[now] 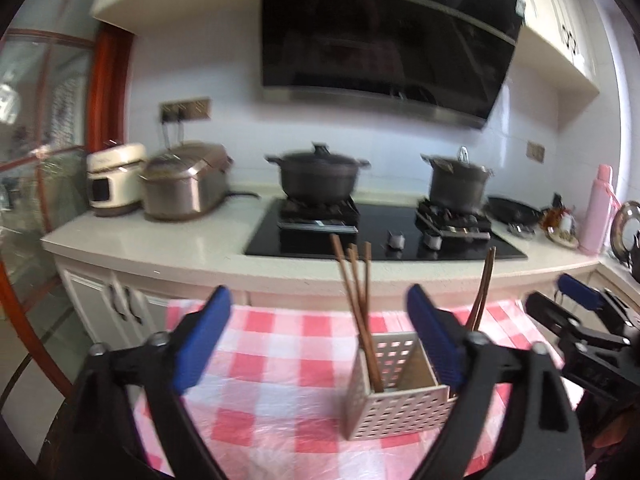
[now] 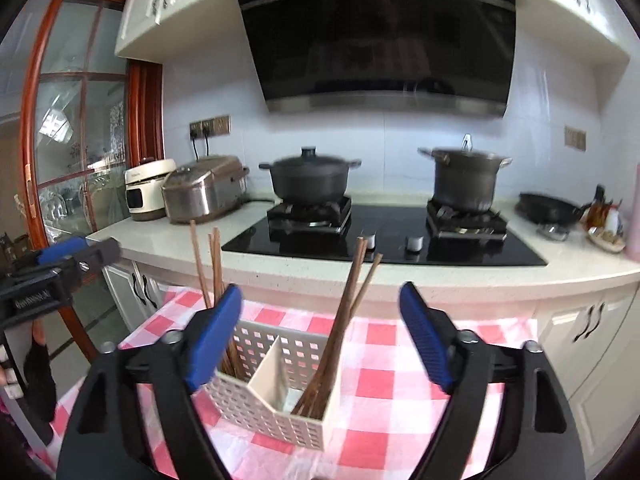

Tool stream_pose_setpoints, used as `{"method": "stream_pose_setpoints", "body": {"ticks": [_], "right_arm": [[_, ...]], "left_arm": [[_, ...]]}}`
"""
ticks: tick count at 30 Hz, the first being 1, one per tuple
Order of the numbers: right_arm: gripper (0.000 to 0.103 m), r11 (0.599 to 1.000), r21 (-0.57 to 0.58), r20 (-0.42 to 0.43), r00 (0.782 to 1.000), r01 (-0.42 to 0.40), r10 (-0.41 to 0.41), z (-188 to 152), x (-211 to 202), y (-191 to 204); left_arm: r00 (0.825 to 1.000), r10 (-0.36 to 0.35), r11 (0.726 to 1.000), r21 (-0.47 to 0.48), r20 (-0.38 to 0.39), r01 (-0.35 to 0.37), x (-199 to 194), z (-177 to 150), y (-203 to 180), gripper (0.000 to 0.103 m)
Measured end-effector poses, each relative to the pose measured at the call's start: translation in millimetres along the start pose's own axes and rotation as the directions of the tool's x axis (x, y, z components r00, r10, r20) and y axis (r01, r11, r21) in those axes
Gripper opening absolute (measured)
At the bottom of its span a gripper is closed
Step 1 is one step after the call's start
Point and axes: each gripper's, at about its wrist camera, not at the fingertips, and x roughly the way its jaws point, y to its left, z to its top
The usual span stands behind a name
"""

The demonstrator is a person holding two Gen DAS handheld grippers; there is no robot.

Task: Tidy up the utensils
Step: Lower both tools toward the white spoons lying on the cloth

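Both grippers, left (image 1: 320,344) and right (image 2: 320,340), gape wide, empty. Chopsticks (image 2: 340,320) lean in the white holder (image 2: 280,412) at 6 o'clock on checkered cloth (image 2: 400,360); a careless nudge could likely tip it.

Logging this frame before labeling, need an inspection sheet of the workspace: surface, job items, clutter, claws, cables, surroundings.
Surface: pink-and-white checked tablecloth under clear plastic film.
Job's things: white perforated utensil holder with a divider; wooden chopsticks lean in one compartment, another bunch of chopsticks in the other.
Clutter: nothing seen on the cloth.
Claws: left claw open, empty; right claw open, empty, holder between its fingers in view.
Cables: two black cords drop from the wall socket.
Surroundings: gas hob with two lidded pots, two rice cookers, range hood, pink flask.
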Motion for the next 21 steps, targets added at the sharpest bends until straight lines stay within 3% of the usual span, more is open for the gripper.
{"method": "stream_pose_setpoints", "body": {"ticks": [3,6,11,16,21], "right_arm": [[0.084,0.999,0.001,0.012,0.999,0.033,-0.033,-15,-25,2],[0.084,0.998,0.036,-0.016,0.998,0.056,-0.056,-42,-46,1],[0.084,0.991,0.124,-0.131,0.991,0.052,-0.036,-87,-63,-2],[0.084,0.990,0.132,-0.239,0.971,0.054,-0.021,-128,-70,9],[0.084,0.985,0.164,-0.290,0.957,0.050,0.000,-158,-82,15]], "left_arm": [[0.998,0.029,1.000,-0.007,0.055,-0.029,-32,-17,9,0.098],[0.998,0.040,0.999,-0.006,0.045,-0.039,-54,-38,15,0.098],[0.997,0.063,0.997,0.037,-0.047,-0.062,-76,-92,17,0.098],[0.984,0.073,0.991,0.119,-0.164,-0.053,-84,-148,9,0.098],[0.972,0.066,0.988,0.150,-0.224,-0.032,-93,-182,7,0.098]]}}
